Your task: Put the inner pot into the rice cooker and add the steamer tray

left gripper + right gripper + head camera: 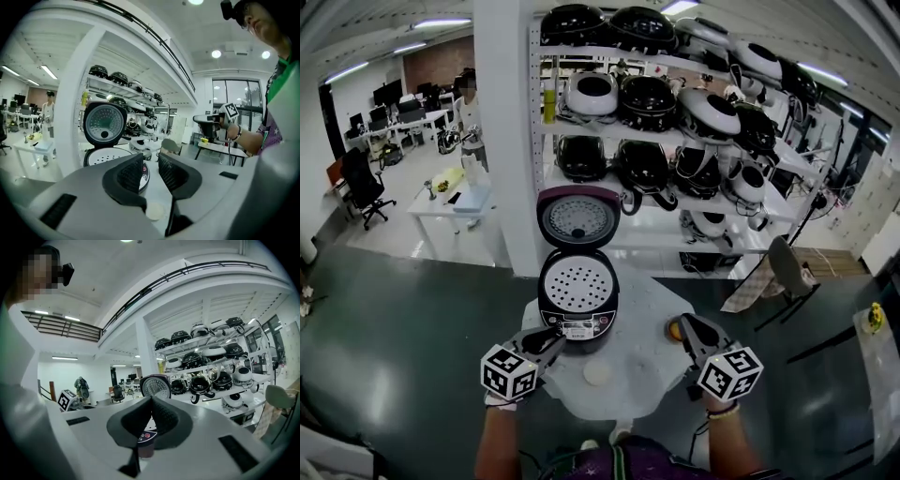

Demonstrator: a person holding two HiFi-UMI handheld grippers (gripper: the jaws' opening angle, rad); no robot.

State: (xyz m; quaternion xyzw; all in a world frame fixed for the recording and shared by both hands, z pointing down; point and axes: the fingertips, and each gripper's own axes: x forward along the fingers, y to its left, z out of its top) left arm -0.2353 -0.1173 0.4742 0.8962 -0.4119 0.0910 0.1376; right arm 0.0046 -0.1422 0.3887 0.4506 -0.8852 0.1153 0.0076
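The rice cooker [578, 300] stands straight ahead of the left gripper [546, 339], just beside its tips, and the raised lid [577, 217] walls off the far side. Above the cooker's mouth the way is free. Between this gripper and the right gripper [684, 323] the table [647, 291] is bare except for a small white disc [596, 374]. An orange thing [673, 331] lies just beside the right gripper's tips, with free tabletop beyond it.

The left forearm [500, 436] and right forearm [731, 439] reach forward from near the body. The left gripper [551, 339] angles inward to the right, jaws slightly apart, holding nothing. The right gripper [682, 328] points ahead, jaws pressed together, empty.
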